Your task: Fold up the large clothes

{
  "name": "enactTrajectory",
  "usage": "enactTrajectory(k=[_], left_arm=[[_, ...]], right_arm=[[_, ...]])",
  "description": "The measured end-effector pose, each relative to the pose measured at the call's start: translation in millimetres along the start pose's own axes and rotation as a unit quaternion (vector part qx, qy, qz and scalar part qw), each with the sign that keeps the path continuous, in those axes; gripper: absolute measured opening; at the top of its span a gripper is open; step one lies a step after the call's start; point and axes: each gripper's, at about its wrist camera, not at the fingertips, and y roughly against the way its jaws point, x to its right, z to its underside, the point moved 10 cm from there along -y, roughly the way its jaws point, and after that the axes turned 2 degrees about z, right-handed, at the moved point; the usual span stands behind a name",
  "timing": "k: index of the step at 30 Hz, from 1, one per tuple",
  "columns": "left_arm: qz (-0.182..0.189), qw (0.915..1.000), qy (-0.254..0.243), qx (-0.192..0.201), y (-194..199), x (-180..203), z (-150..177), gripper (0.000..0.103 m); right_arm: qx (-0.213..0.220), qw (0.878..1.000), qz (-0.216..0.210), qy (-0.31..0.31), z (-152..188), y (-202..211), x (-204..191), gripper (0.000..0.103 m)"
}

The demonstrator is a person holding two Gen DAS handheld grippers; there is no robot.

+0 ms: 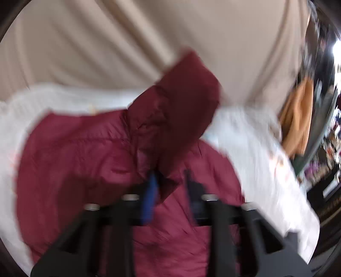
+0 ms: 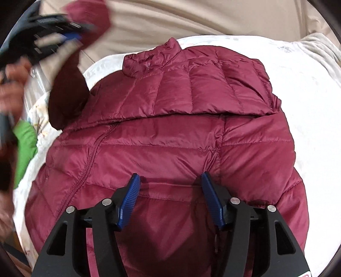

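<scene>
I can read no text, label, brand or number in either wrist view; the quilted maroon down jacket (image 2: 170,132) and the white patterned bed cover (image 2: 309,95) beneath it carry no legible markings.

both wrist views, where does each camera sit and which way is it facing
Left wrist: sits behind the left gripper, looking forward and down at the jacket on the white sheet; its fingers pinch a lifted sleeve. Blurred.
Right wrist: sits behind the right gripper, looking down over the jacket toward its collar; fingers spread, empty. The left gripper and the person's left hand show at upper left.
Shared: jacket, sleeve, sheet, beige cloth behind.
</scene>
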Motion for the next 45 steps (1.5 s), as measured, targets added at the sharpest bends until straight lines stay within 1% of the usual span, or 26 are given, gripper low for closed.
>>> enactTrajectory(k=[3,6,7,8,10,12,13,16,20,22,25,26,27,28,29,30,31,32,35,36,38,39,40,41,43,45], left_arm=[[-0.013,0.9981,0.002,-0.060,-45.2,14.0,56.5,0.049],[0.018,0.9962,0.033,-0.079,-37.2,12.3,83.3,0.055],[0.023,0.9961,0.043,-0.074,-28.9,9.0,85.3,0.058],[0.025,0.9960,0.054,-0.066,-18.0,6.1,91.6,0.064],[0.019,0.9957,0.082,-0.040,9.8,-18.0,84.0,0.073],[-0.010,0.9932,0.115,-0.008,41.7,-61.2,81.8,0.083],[-0.026,0.9906,0.134,0.004,54.0,-80.4,80.7,0.084],[-0.064,0.9757,0.209,0.016,80.2,-150.8,88.4,0.085],[-0.071,0.9433,0.324,0.021,96.6,-224.2,113.5,0.085],[-0.065,0.9349,0.348,0.025,97.2,-240.1,119.5,0.085],[-0.063,0.9294,0.363,0.016,87.7,-253.2,126.8,0.084],[-0.058,0.9283,0.367,0.014,83.3,-252.7,128.8,0.082],[-0.056,0.9275,0.370,0.006,76.9,-252.5,129.8,0.077],[-0.058,0.9280,0.368,0.003,73.2,-252.5,128.9,0.072],[-0.062,0.9301,0.362,0.004,70.9,-252.0,126.3,0.056],[-0.070,0.9305,0.360,0.006,73.7,-254.8,123.9,0.031],[-0.072,0.9348,0.348,0.012,75.8,-254.4,118.2,0.016],[-0.065,0.9386,0.338,0.020,79.4,-253.6,113.8,0.003],[-0.068,0.9384,0.337,0.033,84.8,-253.5,111.9,0.003],[-0.070,0.9414,0.329,0.030,80.9,-250.5,114.9,0.003],[-0.083,0.9454,0.315,0.010,67.6,-247.3,125.7,0.003],[-0.083,0.9449,0.317,-0.006,54.8,-246.3,135.9,0.003],[-0.080,0.9450,0.317,-0.008,48.7,-245.0,139.4,0.003],[-0.081,0.9464,0.313,-0.001,46.6,-243.7,140.5,0.003],[-0.097,0.9510,0.294,0.008,49.5,-241.6,140.6,0.003],[-0.099,0.9528,0.287,0.012,50.7,-240.6,141.4,0.004]], right_arm=[[0.012,1.000,-0.008,-0.018,-1.1,7.3,5.0,0.059],[0.025,0.999,-0.020,-0.042,-3.3,17.2,13.0,0.059],[0.026,0.998,-0.022,-0.048,-3.8,19.4,14.9,0.059],[0.028,0.998,-0.023,-0.055,-5.5,23.7,17.8,0.060],[0.031,0.998,-0.009,-0.058,-10.3,30.8,22.9,0.061],[0.038,0.998,0.004,-0.059,-21.4,42.9,29.1,0.062],[0.041,0.997,0.002,-0.063,-26.4,47.2,30.8,0.063],[0.038,0.995,-0.034,-0.089,-49.3,55.4,35.0,0.065],[0.019,0.995,-0.049,-0.090,-85.3,41.0,29.4,0.066],[0.005,0.995,-0.040,-0.086,-96.5,23.8,26.1,0.066],[-0.034,0.993,-0.054,-0.096,-107.6,-16.7,15.9,0.066],[-0.043,0.992,-0.052,-0.102,-107.3,-25.9,15.0,0.066],[-0.052,0.992,-0.047,-0.106,-107.6,-36.5,13.7,0.059],[-0.059,0.992,-0.047,-0.105,-108.5,-44.6,9.8,0.046],[-0.062,0.992,-0.049,-0.094,-112.9,-49.1,1.7,0.009],[-0.050,0.994,-0.055,-0.077,-121.9,-44.1,-8.4,0.004],[-0.021,0.995,-0.064,-0.067,-131.8,-32.4,-16.2,0.004],[0.033,0.995,-0.084,-0.047,-149.0,-9.3,-29.0,0.004],[0.132,0.984,-0.117,-0.041,-171.9,41.8,-31.0,0.003],[0.133,0.985,-0.102,-0.050,-171.1,36.3,-18.2,0.003],[0.053,0.997,-0.013,-0.051,-149.9,-21.7,20.0,0.003],[0.000,0.998,0.021,-0.051,-132.6,-52.9,35.3,0.003],[-0.044,0.997,0.038,-0.054,-114.3,-78.3,46.5,0.002],[-0.043,0.997,0.032,-0.054,-106.1,-88.5,47.5,0.002],[-0.037,0.998,0.046,-0.039,-109.2,-84.3,43.4,0.003],[-0.035,0.997,0.051,-0.040,-112.3,-76.9,41.1,0.006]])
